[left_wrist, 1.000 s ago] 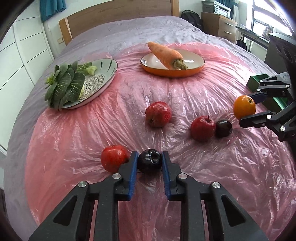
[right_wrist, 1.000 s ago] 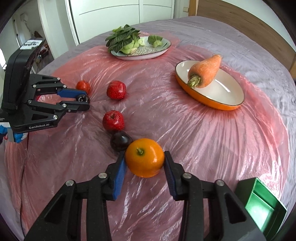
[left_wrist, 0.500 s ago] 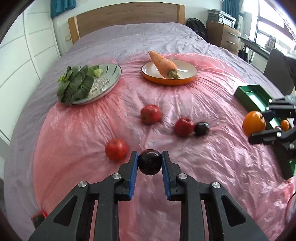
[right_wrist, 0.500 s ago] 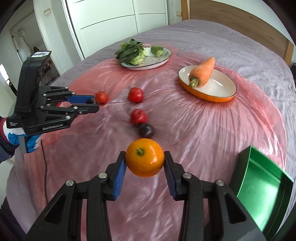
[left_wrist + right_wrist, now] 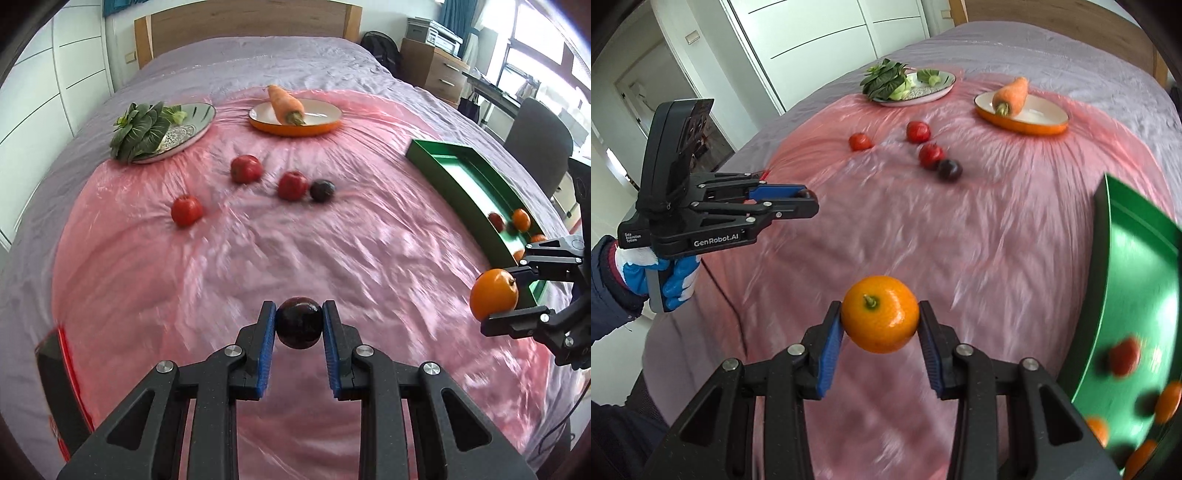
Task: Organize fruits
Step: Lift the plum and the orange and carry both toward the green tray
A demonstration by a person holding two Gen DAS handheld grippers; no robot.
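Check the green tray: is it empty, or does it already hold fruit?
Not empty. The green tray already holds several fruits, blurred: oranges and something red. An exact count cannot be told.

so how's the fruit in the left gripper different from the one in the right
The left gripper holds a dark plum; the right gripper holds an orange. The plum is near-black purple and smaller, the orange bright and larger, with a green stem stub facing the camera. Both are round, clamped between blue pads and lifted off the pink sheet.
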